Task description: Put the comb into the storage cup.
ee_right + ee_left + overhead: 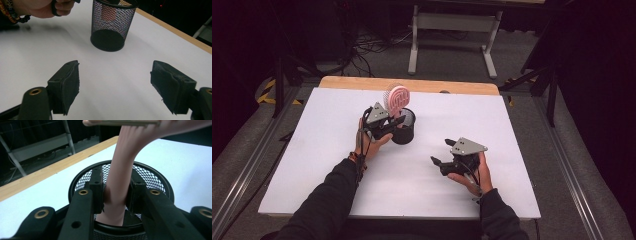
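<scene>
A pink hairbrush (398, 98) stands handle-down in a black mesh cup (406, 131) near the middle of the white table. My left gripper (398, 120) is shut on the brush's handle (117, 185) just above the cup's rim (75, 178). The handle's lower end dips inside the cup. My right gripper (439, 161) is held to the right of the cup, apart from it, open with nothing between its pads (67, 85). The cup (111, 25) lies ahead of it, the pink handle showing through the mesh.
The white tabletop (312, 165) has a wooden strip (362, 82) along its far edge. A white table frame (452, 30) stands on the floor beyond. Metal rails (242, 175) run along both sides of the table.
</scene>
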Demonstrator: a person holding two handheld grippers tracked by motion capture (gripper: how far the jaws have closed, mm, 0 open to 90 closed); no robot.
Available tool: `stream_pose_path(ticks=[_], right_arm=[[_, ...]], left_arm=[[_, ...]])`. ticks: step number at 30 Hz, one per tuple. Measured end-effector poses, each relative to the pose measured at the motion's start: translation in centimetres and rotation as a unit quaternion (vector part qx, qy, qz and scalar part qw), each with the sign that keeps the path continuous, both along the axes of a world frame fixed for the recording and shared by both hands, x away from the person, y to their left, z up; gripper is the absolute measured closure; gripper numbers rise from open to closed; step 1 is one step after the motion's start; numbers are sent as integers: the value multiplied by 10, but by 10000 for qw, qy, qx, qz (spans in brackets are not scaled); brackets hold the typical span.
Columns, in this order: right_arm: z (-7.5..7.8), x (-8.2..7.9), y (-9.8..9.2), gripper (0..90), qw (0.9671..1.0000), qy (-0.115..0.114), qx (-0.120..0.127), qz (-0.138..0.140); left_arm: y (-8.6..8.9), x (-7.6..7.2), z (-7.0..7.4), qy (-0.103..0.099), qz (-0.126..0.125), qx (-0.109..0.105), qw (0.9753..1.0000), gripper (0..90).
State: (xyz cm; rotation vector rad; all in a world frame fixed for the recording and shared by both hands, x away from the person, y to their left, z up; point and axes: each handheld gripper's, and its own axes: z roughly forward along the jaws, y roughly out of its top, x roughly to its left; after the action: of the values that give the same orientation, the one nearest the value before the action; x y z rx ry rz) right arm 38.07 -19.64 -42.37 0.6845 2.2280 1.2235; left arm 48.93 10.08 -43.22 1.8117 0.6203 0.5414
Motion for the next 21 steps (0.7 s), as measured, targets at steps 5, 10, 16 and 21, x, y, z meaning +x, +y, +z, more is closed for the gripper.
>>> stream_pose_path(ticks=[5, 10, 16, 21], right_arm=[[0, 0, 0, 231, 10000, 39, 52, 9], [-1, 0, 0, 231, 9998, 139, 91, 68], [-4, 0, 2, 225, 9997, 209, 63, 113], [-8, 1, 6, 252, 9988, 376, 10, 303]], left_arm=[[0, 0, 0, 30, -8, -9, 10000, 714], [0, 1, 0, 129, -20, -9, 9999, 713], [0, 2, 2, 254, 17, 23, 9997, 712], [0, 3, 3, 289, -20, 56, 9996, 710]])
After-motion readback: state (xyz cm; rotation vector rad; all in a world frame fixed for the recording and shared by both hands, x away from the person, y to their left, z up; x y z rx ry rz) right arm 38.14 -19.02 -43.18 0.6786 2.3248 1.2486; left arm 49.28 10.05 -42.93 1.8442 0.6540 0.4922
